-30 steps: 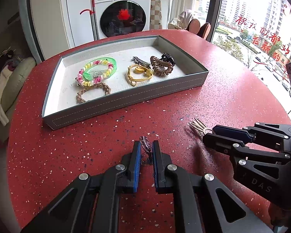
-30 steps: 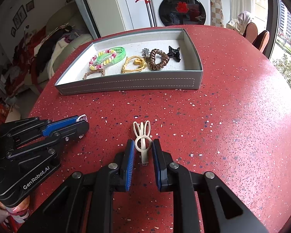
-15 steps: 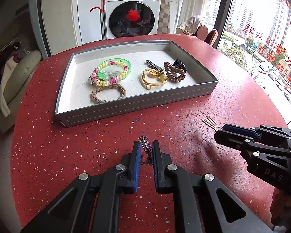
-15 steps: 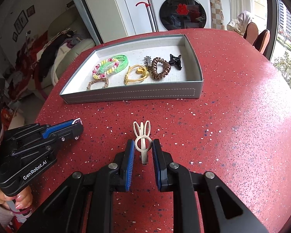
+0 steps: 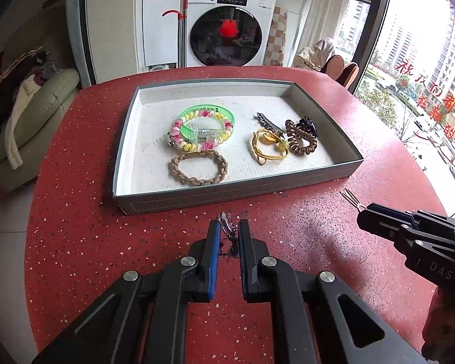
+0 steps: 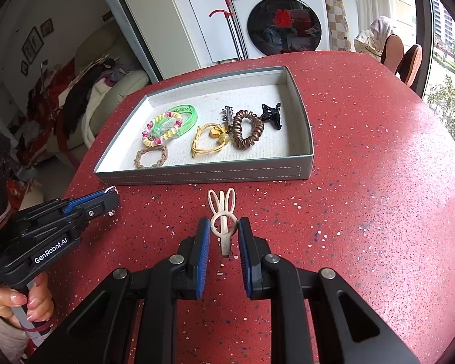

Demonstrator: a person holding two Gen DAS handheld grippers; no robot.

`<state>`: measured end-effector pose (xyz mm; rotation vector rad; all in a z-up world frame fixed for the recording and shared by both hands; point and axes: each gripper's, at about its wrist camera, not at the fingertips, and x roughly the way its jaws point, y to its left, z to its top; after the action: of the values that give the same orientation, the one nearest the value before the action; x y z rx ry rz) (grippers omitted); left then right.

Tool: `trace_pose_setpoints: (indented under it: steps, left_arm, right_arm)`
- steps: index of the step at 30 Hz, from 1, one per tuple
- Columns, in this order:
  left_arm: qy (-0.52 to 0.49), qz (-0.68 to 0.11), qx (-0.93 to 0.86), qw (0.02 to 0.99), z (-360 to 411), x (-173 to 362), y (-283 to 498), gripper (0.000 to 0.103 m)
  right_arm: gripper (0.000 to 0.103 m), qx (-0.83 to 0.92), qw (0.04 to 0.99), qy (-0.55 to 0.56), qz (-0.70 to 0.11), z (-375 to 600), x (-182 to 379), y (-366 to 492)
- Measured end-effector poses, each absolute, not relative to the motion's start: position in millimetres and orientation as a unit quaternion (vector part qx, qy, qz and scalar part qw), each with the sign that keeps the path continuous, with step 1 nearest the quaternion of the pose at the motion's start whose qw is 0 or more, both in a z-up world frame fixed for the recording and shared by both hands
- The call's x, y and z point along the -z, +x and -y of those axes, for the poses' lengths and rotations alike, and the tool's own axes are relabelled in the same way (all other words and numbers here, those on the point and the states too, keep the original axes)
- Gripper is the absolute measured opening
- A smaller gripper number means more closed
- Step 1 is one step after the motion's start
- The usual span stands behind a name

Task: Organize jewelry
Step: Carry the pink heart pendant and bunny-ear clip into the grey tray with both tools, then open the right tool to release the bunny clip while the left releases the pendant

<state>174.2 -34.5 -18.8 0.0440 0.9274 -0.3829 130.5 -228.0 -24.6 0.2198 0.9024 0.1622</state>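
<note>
Nearest to me, my left gripper has its jaws clamped on a small silvery sparkly clip, a thin dark bit dangling under it, held above the red speckled counter just short of the tray's near wall. My right gripper has its jaws clamped on the round loop of a cream rabbit-ear hair clip, two long ears pointing toward the tray, flat tail back between the pads. That makes one piece in each gripper, two outside the tray.

Farther on sits one grey tray with a white lining, toward the counter's far edge. I count seven pieces inside. Along the near wall on the left lies one braided tan bracelet. Behind it, one pink-and-yellow coil bracelet overlaps one clear green bangle. To the right, one yellow cord tie with beads touches one brown spiral hair tie. Behind those are one silver toothed clip and one black claw clip, nearest the tray's right wall.
</note>
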Motion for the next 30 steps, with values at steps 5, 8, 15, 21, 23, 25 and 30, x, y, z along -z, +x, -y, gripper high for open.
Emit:
trace_pose_setpoints:
  steps: [5,8,15,21,23,25,30]
  left_arm:
    - [0.020,-0.438,0.181,0.880,37.1,13.7,181.5,0.030]
    - [0.019,-0.435,0.178,0.883,37.8,10.6,187.7,0.030]
    - [0.025,-0.418,0.164,0.893,39.9,-2.5,210.9,0.030]
    - [0.022,-0.404,0.145,0.903,39.3,-15.2,239.6,0.030]
    - [0.019,-0.404,0.139,0.904,39.0,-16.3,250.0,0.030]
    - [0.018,-0.405,0.132,0.905,39.0,-16.1,258.5,0.030]
    - [0.021,-0.406,0.116,0.906,41.9,-12.6,278.8,0.030]
  right_arm:
    - [0.021,-0.078,0.894,0.104,-0.429,231.8,17.6,142.2]
    - [0.021,-0.079,0.896,0.104,-0.425,234.4,11.2,151.3]
    - [0.021,-0.084,0.900,0.112,-0.412,240.3,-3.5,183.1]
    - [0.021,-0.087,0.900,0.116,-0.412,242.4,-8.4,218.3]
    - [0.021,-0.085,0.899,0.116,-0.413,242.8,-7.8,229.1]
    - [0.021,-0.083,0.899,0.116,-0.415,243.6,-6.2,239.0]
    - [0.021,-0.078,0.897,0.116,-0.419,244.2,-0.6,263.3]
